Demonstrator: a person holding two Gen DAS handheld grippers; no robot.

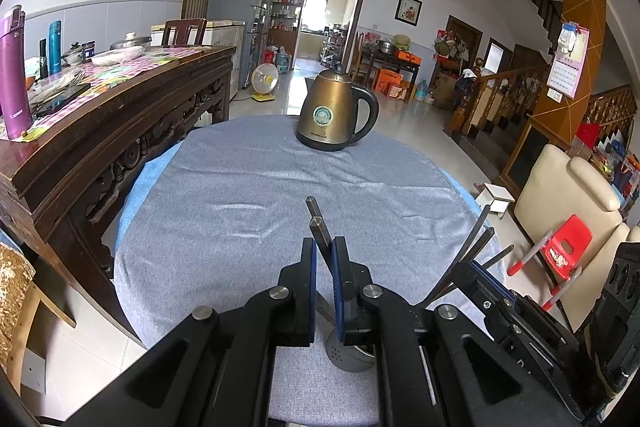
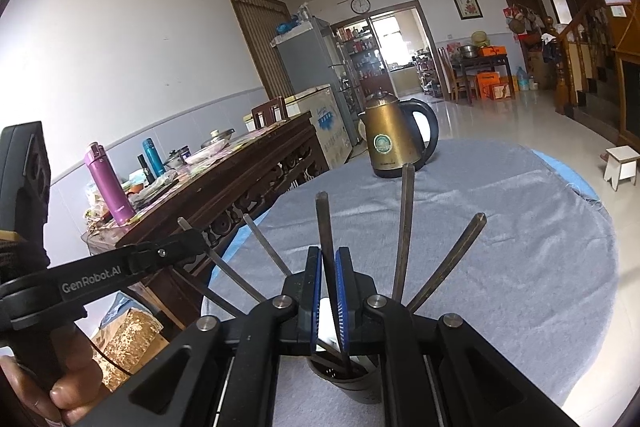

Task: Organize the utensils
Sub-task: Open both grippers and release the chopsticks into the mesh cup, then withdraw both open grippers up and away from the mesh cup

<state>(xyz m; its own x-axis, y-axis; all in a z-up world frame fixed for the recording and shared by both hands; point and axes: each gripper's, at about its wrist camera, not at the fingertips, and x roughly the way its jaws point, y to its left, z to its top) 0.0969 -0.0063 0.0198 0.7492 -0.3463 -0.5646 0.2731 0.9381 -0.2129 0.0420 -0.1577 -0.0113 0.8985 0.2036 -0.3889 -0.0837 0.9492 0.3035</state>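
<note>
A grey perforated utensil holder (image 1: pixel 346 355) (image 2: pixel 360 387) stands on the grey-clothed round table (image 1: pixel 260 187), right under both grippers. My left gripper (image 1: pixel 324 243) is shut on two dark square-ended handles (image 1: pixel 318 223) that rise from the holder. In the right wrist view it shows at the left (image 2: pixel 188 239). My right gripper (image 2: pixel 328 251) is shut on one dark upright handle (image 2: pixel 325 223). Several more handles (image 2: pixel 405 227) fan out of the holder on both sides of it. In the left wrist view the right gripper (image 1: pixel 474 267) sits at the right among those handles.
A brass-coloured kettle (image 1: pixel 336 115) (image 2: pixel 394 143) stands at the table's far side. A carved wooden sideboard (image 1: pixel 120 107) with flasks and dishes runs along the left. A cream armchair (image 1: pixel 568 195), a red child's chair (image 1: pixel 564 247) and a small white stool (image 2: pixel 620 163) are right of the table.
</note>
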